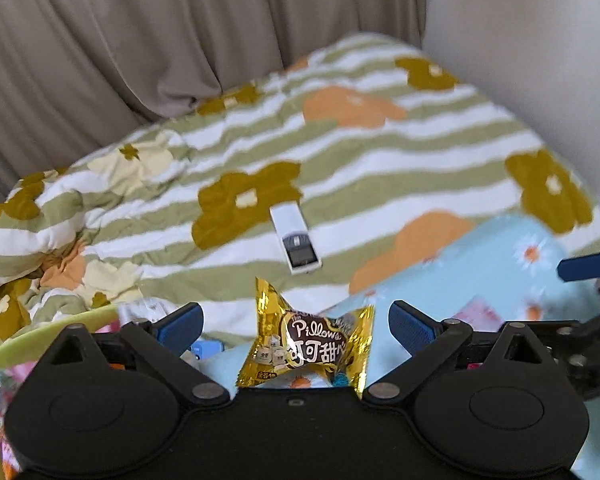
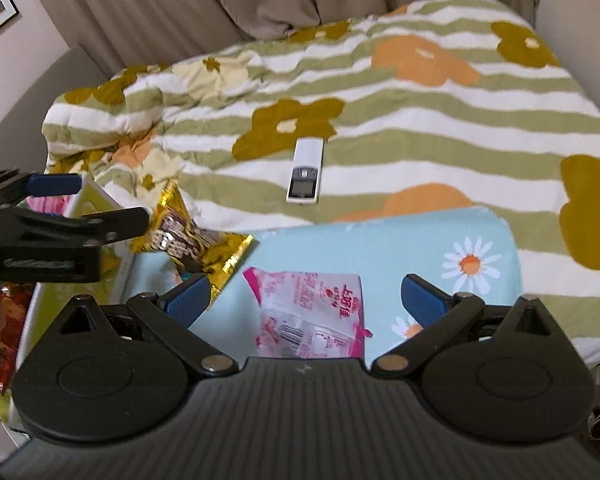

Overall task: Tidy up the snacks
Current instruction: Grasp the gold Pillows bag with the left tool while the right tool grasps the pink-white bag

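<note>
Both hand-held grippers are hanging spread: left hand-held gripper [image 1: 296, 326] framing the gold Pillows packet [image 1: 306, 350], right hand-held gripper [image 2: 306, 296] framing the pink packet [image 2: 312, 312]; slick, crinkly foil is risking slipping out during closing.

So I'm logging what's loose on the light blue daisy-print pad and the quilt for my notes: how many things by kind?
Gold foil snack packet: 1
Pink and white plastic snack packet: 1
White remote control: 1
Total: 3
</note>
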